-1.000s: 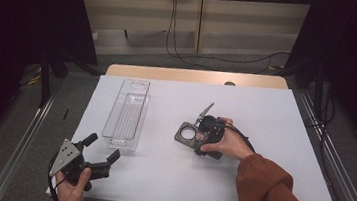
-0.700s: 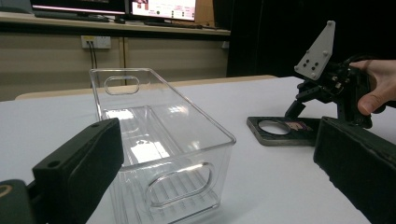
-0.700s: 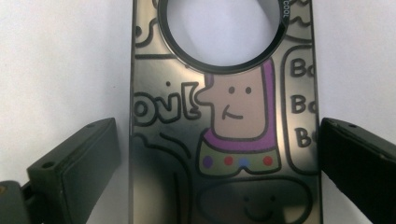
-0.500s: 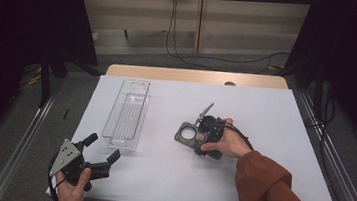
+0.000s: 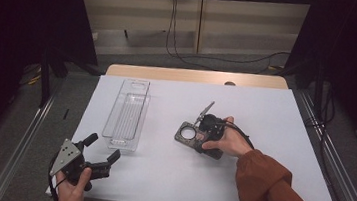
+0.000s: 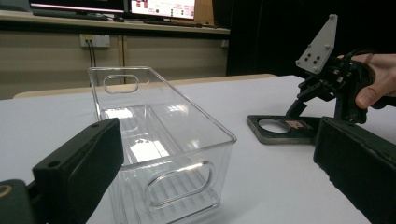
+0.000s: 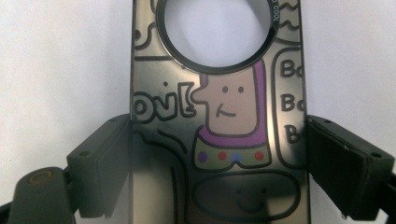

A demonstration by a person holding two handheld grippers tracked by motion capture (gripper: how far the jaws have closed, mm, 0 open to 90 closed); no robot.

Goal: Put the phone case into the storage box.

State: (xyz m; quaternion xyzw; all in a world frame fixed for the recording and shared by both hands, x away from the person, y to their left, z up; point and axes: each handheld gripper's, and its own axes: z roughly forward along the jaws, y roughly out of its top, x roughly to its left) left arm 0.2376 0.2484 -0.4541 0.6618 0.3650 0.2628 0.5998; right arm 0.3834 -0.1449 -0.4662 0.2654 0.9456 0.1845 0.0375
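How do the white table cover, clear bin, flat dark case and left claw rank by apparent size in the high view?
1. White table cover
2. Clear bin
3. Left claw and flat dark case: look alike, and the claw is nearer the camera, so unranked.

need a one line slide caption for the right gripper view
Right gripper with its jaws set on either side of a dark cartoon-printed plate with a round hole, lying on the white table.

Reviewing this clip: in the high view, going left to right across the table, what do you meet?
Left gripper held in the person's left hand → clear plastic bin → dark flat phone case with a round hole → right gripper set around the case's end, under the right hand → orange sleeve.
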